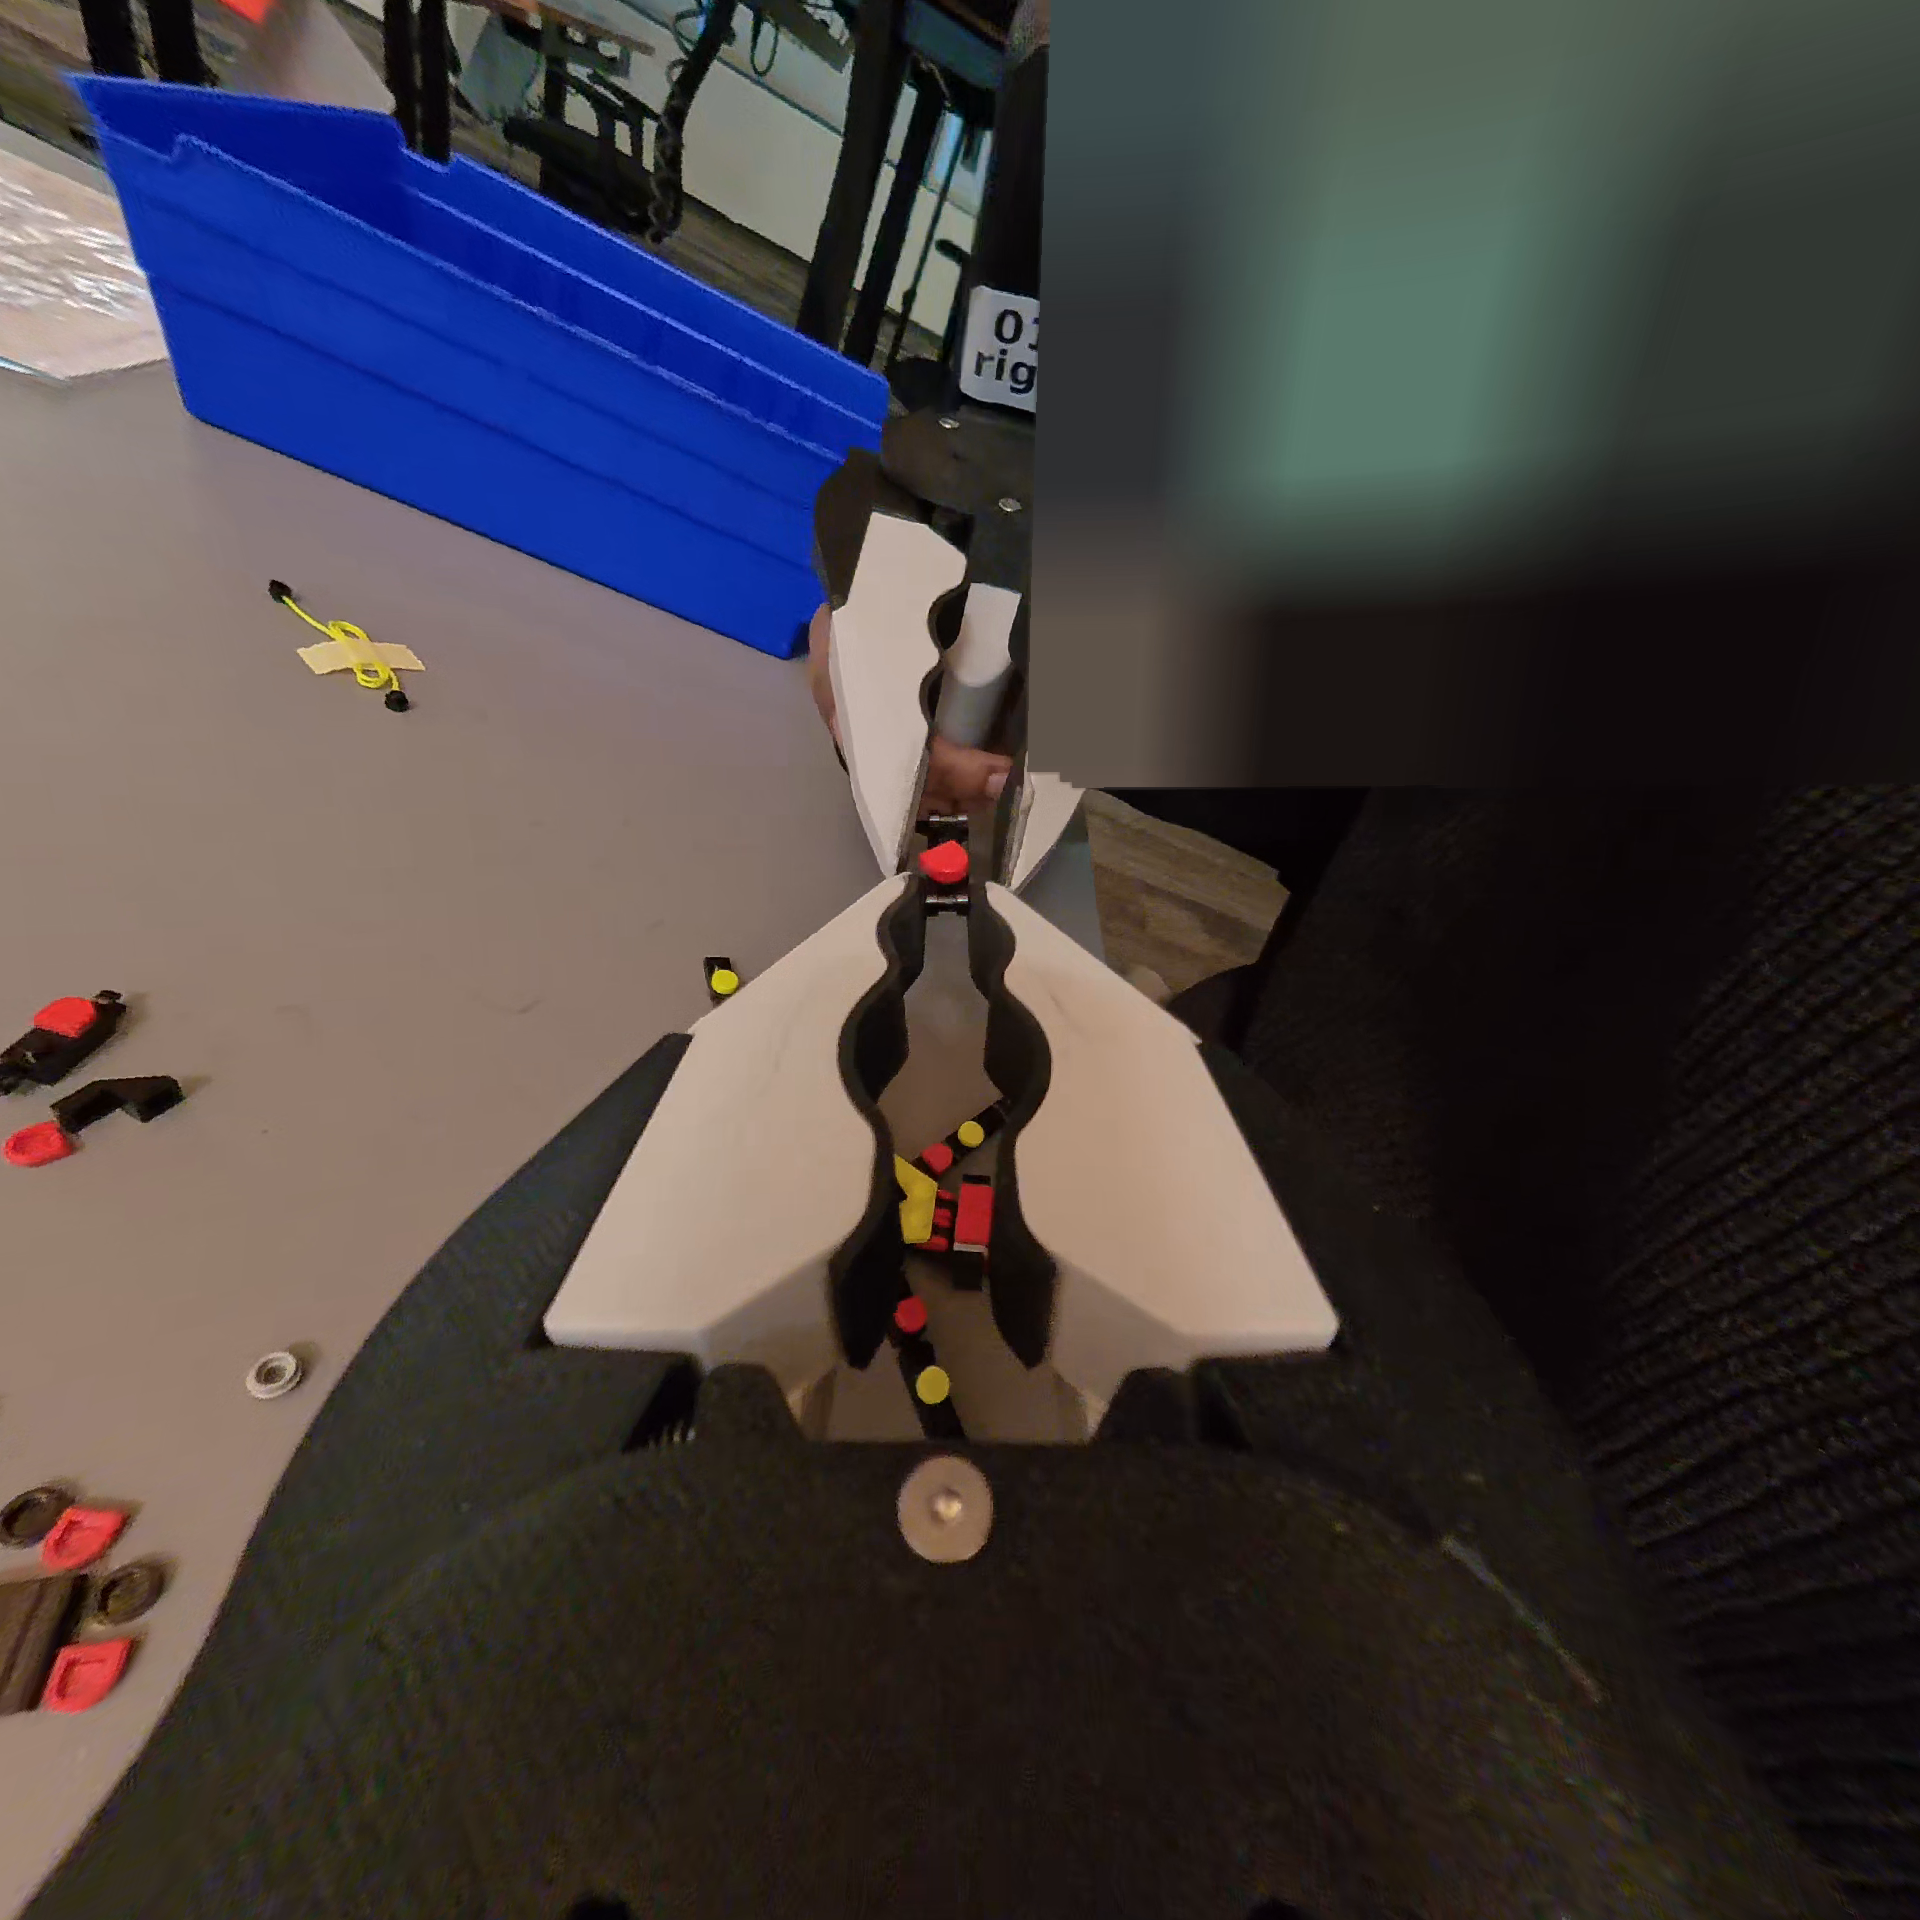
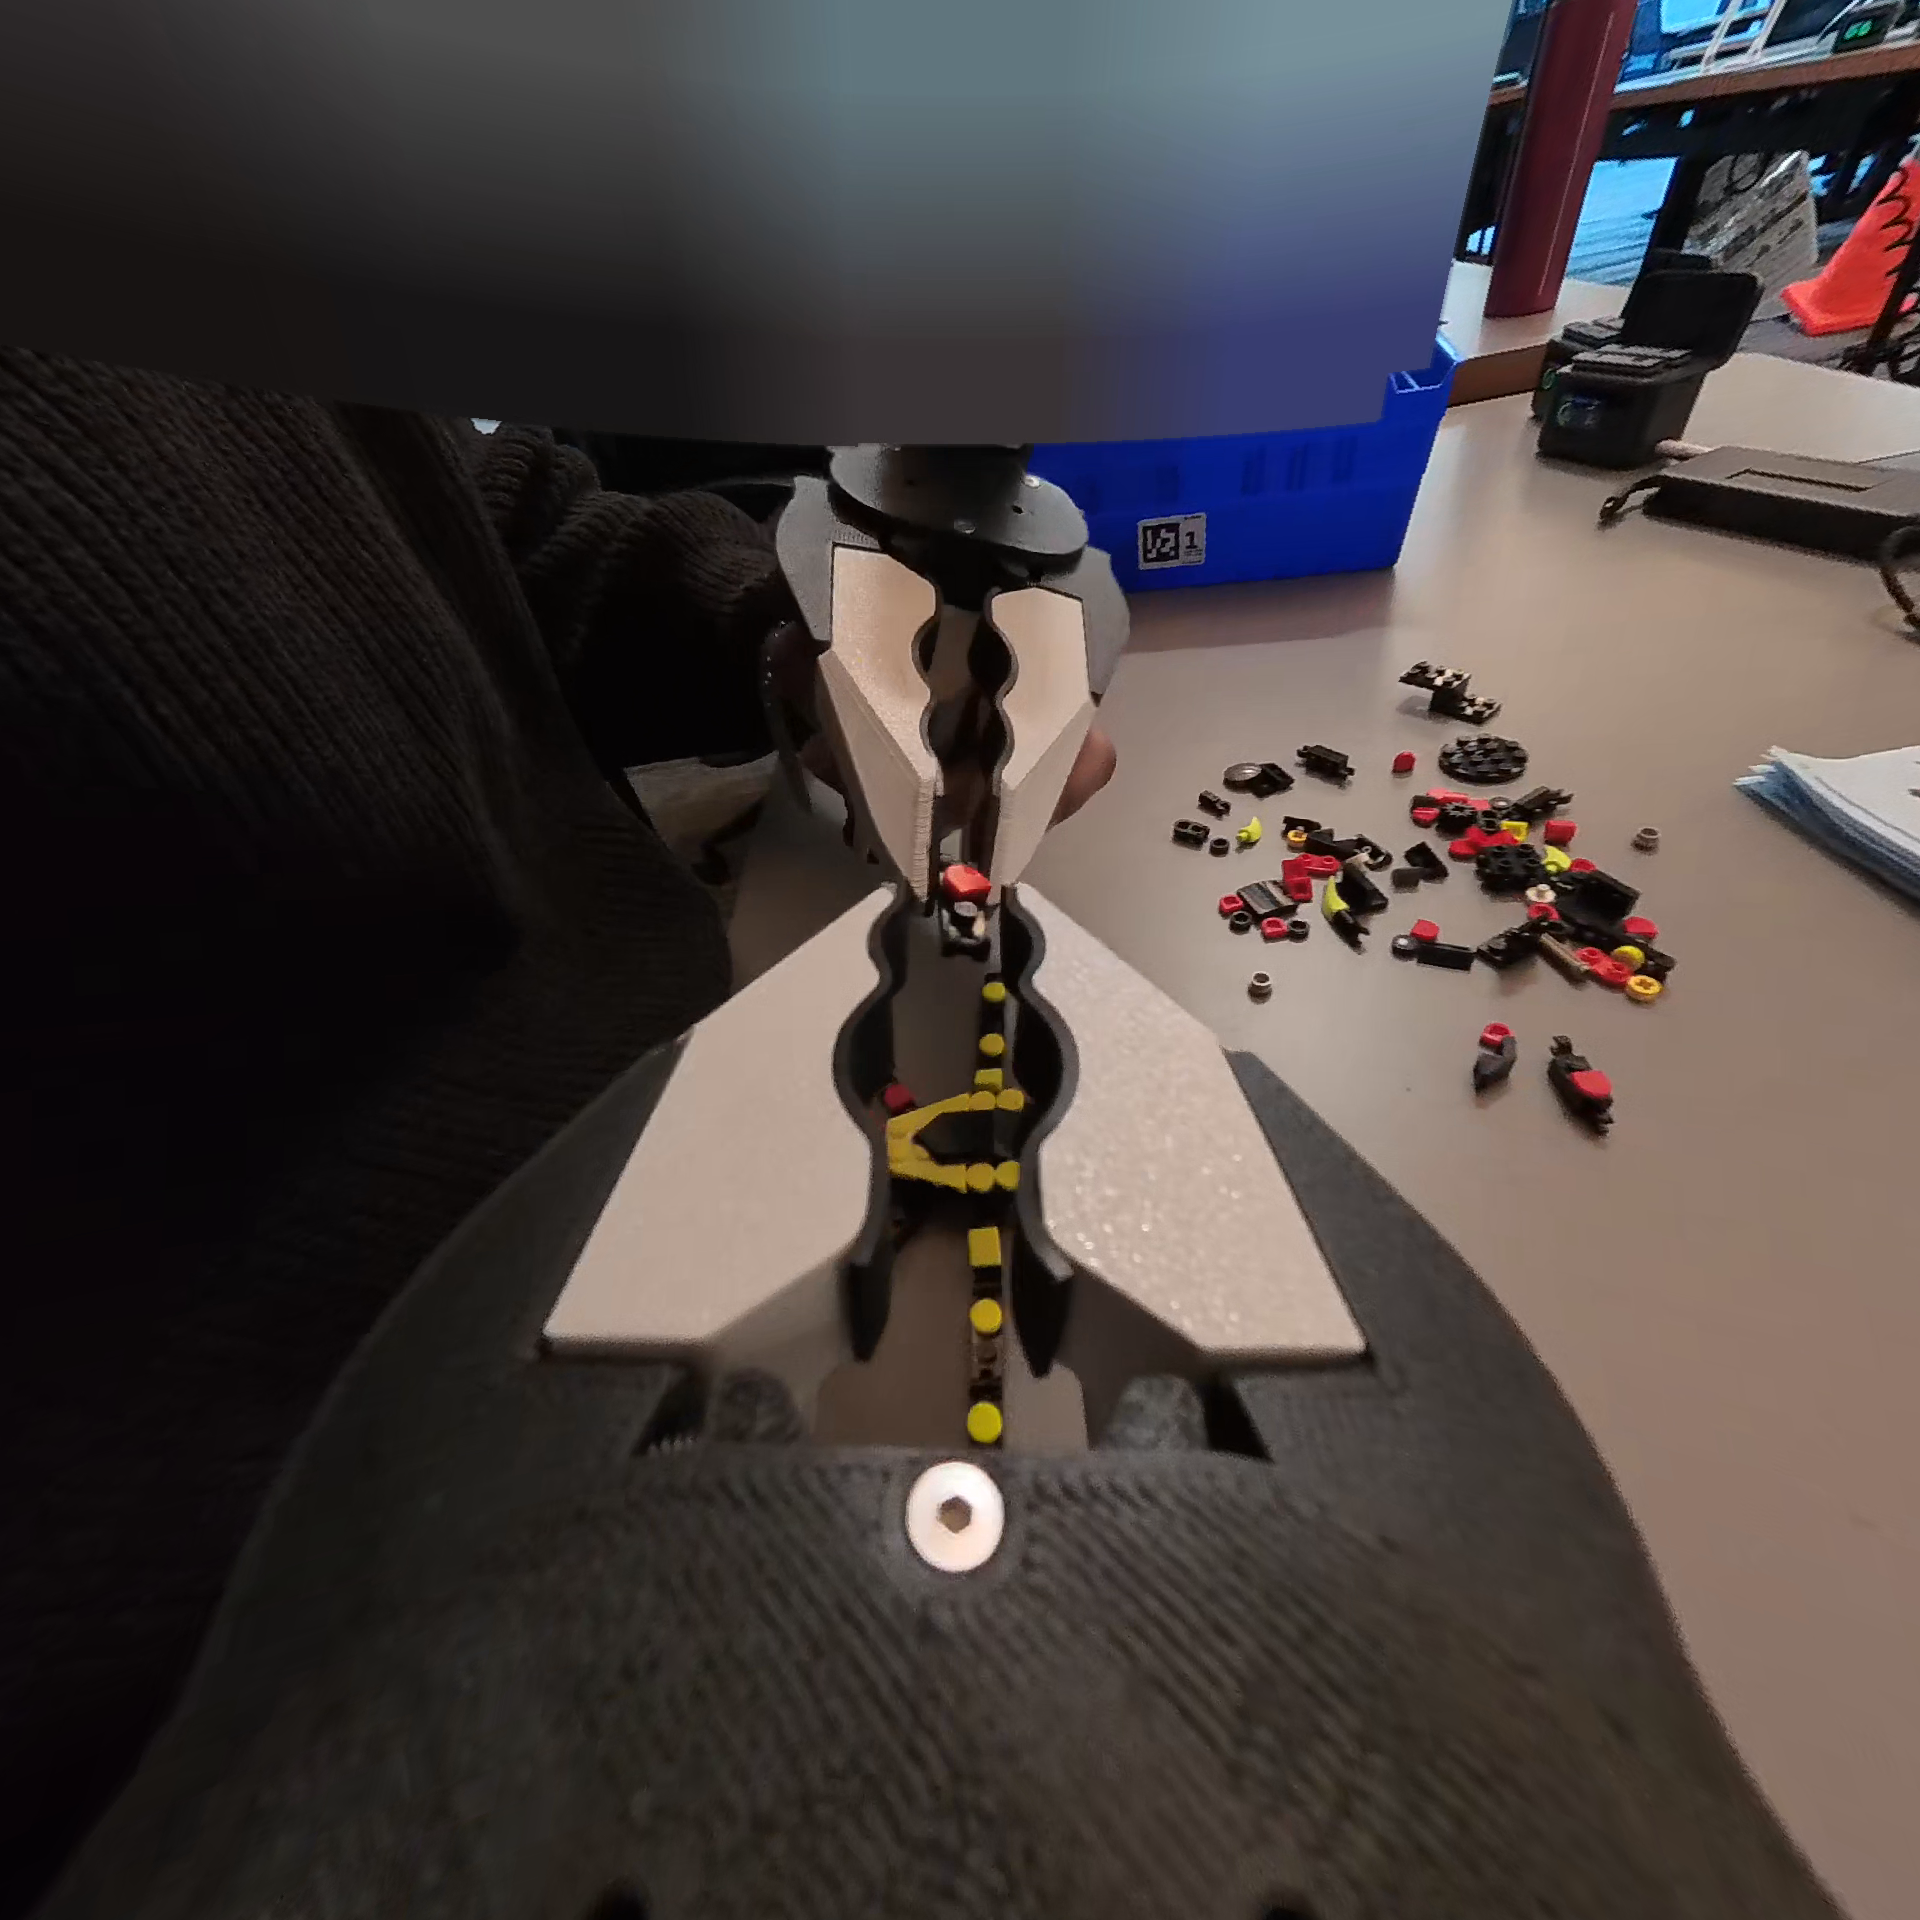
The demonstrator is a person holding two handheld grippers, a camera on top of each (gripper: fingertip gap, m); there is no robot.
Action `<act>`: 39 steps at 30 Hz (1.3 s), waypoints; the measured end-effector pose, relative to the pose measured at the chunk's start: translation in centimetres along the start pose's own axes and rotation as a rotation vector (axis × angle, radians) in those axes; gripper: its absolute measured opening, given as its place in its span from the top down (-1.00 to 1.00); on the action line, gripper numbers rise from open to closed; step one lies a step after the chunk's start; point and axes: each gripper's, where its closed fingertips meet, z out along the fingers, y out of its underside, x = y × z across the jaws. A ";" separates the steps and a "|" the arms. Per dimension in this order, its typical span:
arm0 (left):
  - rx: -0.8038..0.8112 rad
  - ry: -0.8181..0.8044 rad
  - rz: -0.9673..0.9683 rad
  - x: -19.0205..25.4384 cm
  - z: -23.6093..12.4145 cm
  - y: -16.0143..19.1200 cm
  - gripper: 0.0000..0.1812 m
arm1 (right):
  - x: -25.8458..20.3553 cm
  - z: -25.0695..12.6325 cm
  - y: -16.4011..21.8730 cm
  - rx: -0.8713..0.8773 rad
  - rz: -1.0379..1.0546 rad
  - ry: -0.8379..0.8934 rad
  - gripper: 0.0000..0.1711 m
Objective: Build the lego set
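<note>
Red and black, a tiny plastic lego sub-assembly [image 1: 943,878] is hanging in the air between the two gripper tips, which are meeting nose to nose above the grey tabletop [image 1: 520,831]. The left gripper [image 1: 943,902] is clenching its black lower part while the right gripper [image 2: 961,902] is closing on the same piece, probably so one steadies as the other presses the red cap home. Below, a black-and-yellow partial lego model [image 2: 961,1143] is lying between the fingers, with loose bricks [image 2: 1455,883] scattered nearby.
</note>
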 end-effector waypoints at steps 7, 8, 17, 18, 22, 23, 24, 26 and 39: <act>-0.012 0.015 -0.037 -0.1 0.1 0.3 0.95 | -0.1 0.0 0.2 -0.004 -0.028 0.004 0.85; -0.016 0.020 -0.040 0.0 0.1 0.3 0.95 | -0.1 0.0 0.2 -0.005 -0.030 -0.001 0.85; -0.042 0.031 -0.048 0.1 0.3 0.7 0.95 | -0.4 -0.1 0.7 -0.031 -0.056 -0.007 0.87; -0.046 0.029 -0.045 0.1 0.3 0.8 0.95 | -0.4 -0.1 0.7 -0.038 -0.058 -0.007 0.87; -0.049 0.019 -0.035 0.0 0.3 0.8 0.94 | -0.3 -0.2 0.7 -0.044 -0.071 0.010 0.89; -0.053 0.020 -0.031 0.0 0.3 0.8 0.94 | -0.2 -0.2 0.7 -0.043 -0.075 0.019 0.93; -0.054 0.017 -0.026 0.0 0.3 0.9 0.94 | -0.2 -0.2 0.7 -0.046 -0.075 0.018 0.93; -0.062 0.007 -0.007 0.0 0.3 0.9 0.94 | -0.3 -0.2 0.8 -0.052 -0.060 0.011 0.93; -0.035 0.057 -0.025 0.6 0.3 0.6 0.95 | -0.3 -0.3 0.5 -0.027 -0.043 -0.003 0.81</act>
